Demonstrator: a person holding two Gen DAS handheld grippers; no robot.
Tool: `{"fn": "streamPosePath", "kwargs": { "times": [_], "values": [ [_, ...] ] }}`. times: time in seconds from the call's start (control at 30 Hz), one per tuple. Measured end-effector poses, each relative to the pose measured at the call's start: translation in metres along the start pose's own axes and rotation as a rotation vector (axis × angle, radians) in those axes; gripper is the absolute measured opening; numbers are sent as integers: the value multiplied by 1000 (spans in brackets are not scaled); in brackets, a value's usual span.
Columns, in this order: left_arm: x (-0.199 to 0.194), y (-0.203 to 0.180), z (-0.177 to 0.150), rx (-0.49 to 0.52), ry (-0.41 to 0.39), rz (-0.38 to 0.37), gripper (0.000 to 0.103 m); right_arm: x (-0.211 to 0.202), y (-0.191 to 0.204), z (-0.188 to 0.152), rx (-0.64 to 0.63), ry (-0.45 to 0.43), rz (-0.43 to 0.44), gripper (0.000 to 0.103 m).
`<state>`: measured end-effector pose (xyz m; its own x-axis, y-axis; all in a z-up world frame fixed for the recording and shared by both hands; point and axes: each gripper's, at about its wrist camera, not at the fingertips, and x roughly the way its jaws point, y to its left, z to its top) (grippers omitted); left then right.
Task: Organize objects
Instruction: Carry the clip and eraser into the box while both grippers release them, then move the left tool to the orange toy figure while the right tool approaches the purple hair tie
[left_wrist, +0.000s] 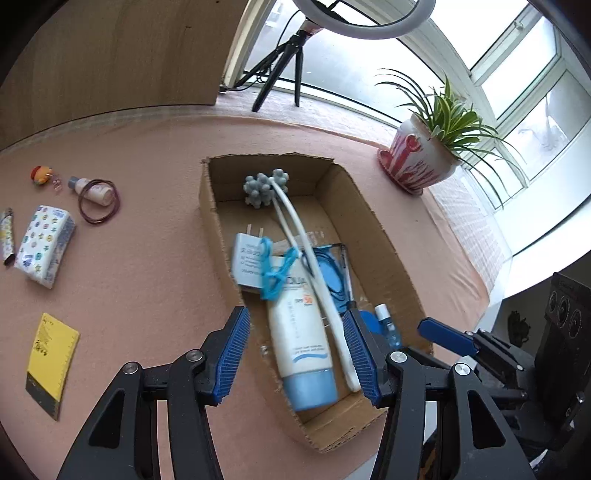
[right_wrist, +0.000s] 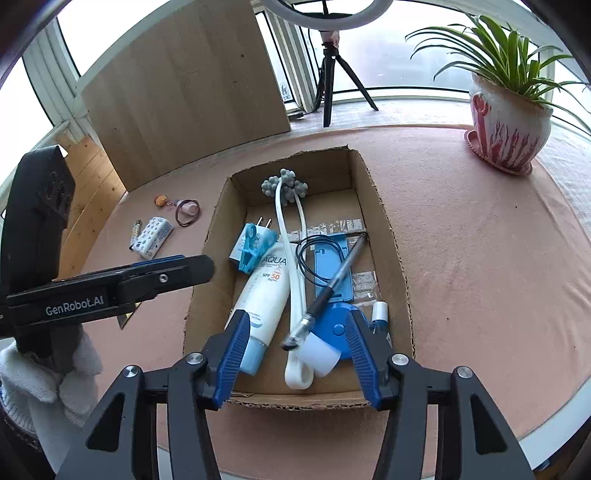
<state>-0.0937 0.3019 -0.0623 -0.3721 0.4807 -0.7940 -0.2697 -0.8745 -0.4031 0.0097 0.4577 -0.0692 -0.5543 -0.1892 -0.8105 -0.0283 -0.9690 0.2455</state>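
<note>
Both the left gripper (left_wrist: 295, 352) and right gripper (right_wrist: 293, 356) are held wide open and empty above the cardboard box (right_wrist: 388, 236), where a sunscreen tube (right_wrist: 264, 295) is laid; a tissue pack (left_wrist: 44, 245) is left outside, far left

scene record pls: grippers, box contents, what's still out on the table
left gripper: open, empty, over the box's near end
right gripper: open, empty, over the box's near end
cardboard box: sunscreen tube, white massager, charger plug, blue clip, pen, small blue bottle
left out on table: tissue pack, yellow notepad, small bottle, hair tie
background: potted plant
</note>
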Motion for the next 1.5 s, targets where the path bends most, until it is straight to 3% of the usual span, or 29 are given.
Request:
{"fn": "streamPosePath", "kwargs": {
  "times": [0.4,0.57,0.93,1.07,1.17,1.33,1.5],
  "values": [
    [-45,87,-28,-109,-3,71,57,13,41,0,-22,22,25,50],
    [-61,123,-28,-143,-19,94,57,10,70,6,-55,-22,16,50],
    [-108,222,-4,-221,-76,204,56,18,126,72,-115,-172,44,50],
    [-115,253,18,-230,-89,229,55,46,140,104,-87,-130,46,50],
    [-113,271,39,-252,-95,212,55,75,139,123,5,-36,91,50],
    [-97,280,69,-230,-83,218,55,114,143,137,106,79,183,50],
    [-69,288,95,-246,-50,207,55,146,157,147,103,145,175,50]
  ]
}}
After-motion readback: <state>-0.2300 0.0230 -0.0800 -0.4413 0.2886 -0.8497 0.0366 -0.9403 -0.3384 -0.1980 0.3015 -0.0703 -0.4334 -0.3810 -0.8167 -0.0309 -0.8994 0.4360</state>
